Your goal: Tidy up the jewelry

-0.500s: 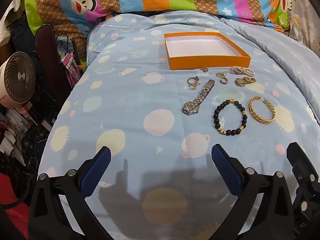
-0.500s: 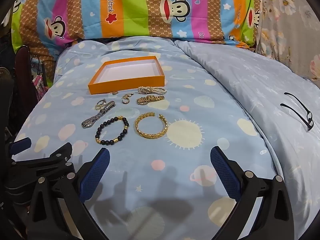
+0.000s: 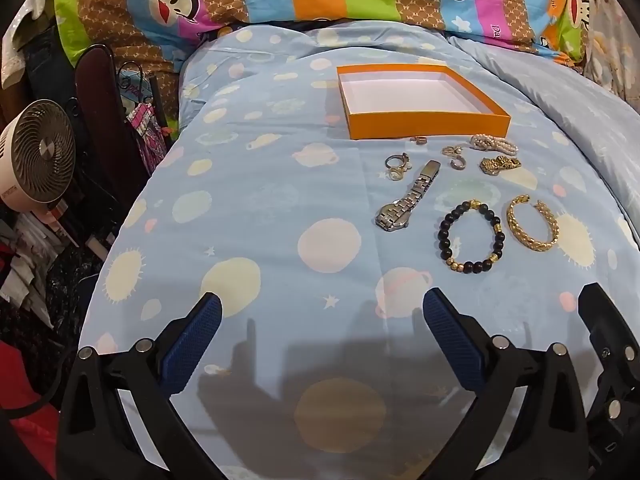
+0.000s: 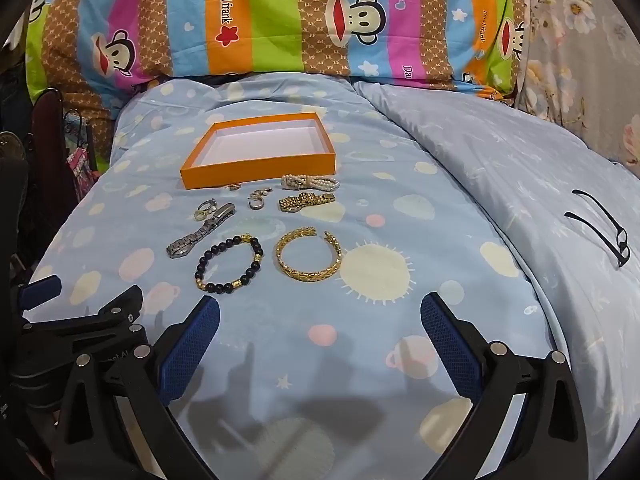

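Blue-padded jaws of the left gripper [image 3: 320, 328] and right gripper [image 4: 320, 326] both stand wide and empty, hovering over the bed [image 4: 400, 360], short of the jewelry. Nearest lie the bead bracelet [image 4: 229, 264] and gold bangle [image 4: 308, 256], then the watch [image 4: 200, 232]; past those the rings [image 4: 205, 209], gold chain [image 4: 304, 202] and pearls [image 4: 310, 182], just beside the empty orange box [image 4: 256, 168]. The pieces sit close together on soft fabric, so a wide grab could likely snag a neighbour, or press a thin ring into the cloth and miss it.
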The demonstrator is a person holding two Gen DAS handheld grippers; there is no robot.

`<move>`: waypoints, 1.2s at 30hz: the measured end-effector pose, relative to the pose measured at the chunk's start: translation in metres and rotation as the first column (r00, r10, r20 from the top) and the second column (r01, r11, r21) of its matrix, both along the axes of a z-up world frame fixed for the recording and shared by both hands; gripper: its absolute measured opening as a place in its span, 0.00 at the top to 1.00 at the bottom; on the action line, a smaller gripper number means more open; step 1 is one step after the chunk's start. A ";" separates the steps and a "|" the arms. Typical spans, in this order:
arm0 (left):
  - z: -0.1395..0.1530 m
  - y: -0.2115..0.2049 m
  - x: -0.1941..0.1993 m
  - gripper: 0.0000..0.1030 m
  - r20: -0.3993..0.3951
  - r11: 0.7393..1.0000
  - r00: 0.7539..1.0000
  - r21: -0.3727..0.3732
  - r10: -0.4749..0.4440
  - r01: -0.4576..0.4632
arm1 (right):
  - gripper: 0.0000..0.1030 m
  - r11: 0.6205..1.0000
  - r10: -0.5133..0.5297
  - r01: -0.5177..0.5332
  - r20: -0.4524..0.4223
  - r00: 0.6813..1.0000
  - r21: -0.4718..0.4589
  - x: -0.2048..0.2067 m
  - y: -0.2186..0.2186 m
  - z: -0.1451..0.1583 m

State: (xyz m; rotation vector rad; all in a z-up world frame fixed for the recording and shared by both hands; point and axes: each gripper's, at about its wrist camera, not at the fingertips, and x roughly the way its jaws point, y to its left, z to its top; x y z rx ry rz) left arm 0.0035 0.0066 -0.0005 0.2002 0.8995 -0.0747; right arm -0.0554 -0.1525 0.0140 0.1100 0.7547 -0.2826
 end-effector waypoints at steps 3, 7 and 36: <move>-0.001 0.001 0.002 0.04 -0.001 1.000 1.000 0.002 0.009 -0.009 | 0.05 1.000 0.001 -0.001 -0.003 1.000 0.001 0.003 -0.006 -0.001; 0.000 0.003 0.003 0.04 0.000 1.000 1.000 0.001 0.013 -0.013 | 0.05 1.000 0.002 -0.002 -0.004 1.000 0.002 0.002 -0.006 -0.001; 0.002 0.002 0.001 0.04 0.009 1.000 1.000 -0.004 0.017 -0.017 | 0.05 1.000 0.014 -0.014 -0.001 1.000 0.014 0.000 -0.009 -0.004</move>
